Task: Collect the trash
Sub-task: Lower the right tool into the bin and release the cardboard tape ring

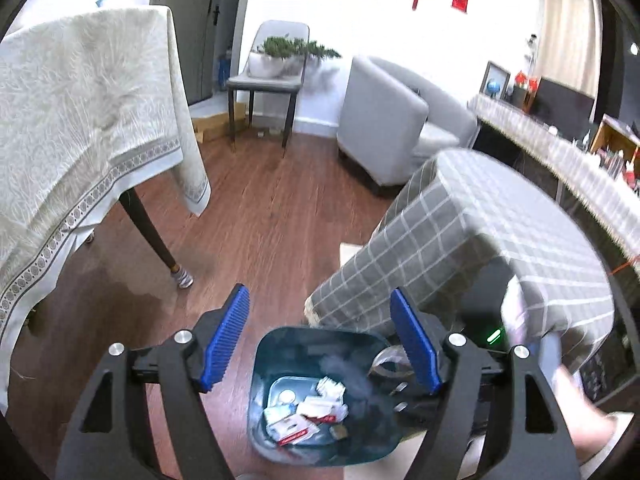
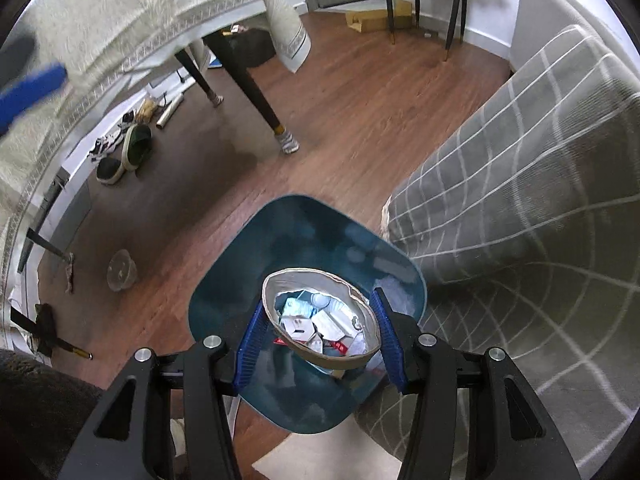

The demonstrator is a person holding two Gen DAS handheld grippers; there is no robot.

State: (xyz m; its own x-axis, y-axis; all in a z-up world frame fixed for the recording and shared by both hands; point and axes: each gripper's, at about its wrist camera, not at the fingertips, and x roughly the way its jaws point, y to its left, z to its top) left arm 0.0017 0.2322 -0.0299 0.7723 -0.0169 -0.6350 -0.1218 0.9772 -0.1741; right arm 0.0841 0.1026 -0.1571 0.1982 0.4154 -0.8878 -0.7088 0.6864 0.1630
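Both grippers hang over the teal bin (image 1: 320, 392) on the floor: right gripper (image 2: 318, 334) clamps a paper bowl (image 2: 320, 320) for dumping, left gripper (image 1: 320, 340) spread wide, holding nothing.

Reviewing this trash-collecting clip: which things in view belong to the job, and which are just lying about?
Part of the job:
- teal bin holding paper scraps
- tape roll gripped by the right gripper over the bin
- left gripper, open and empty

Lying about:
- shoes
- cardboard box
- potted plant on the chair
- checked cloth
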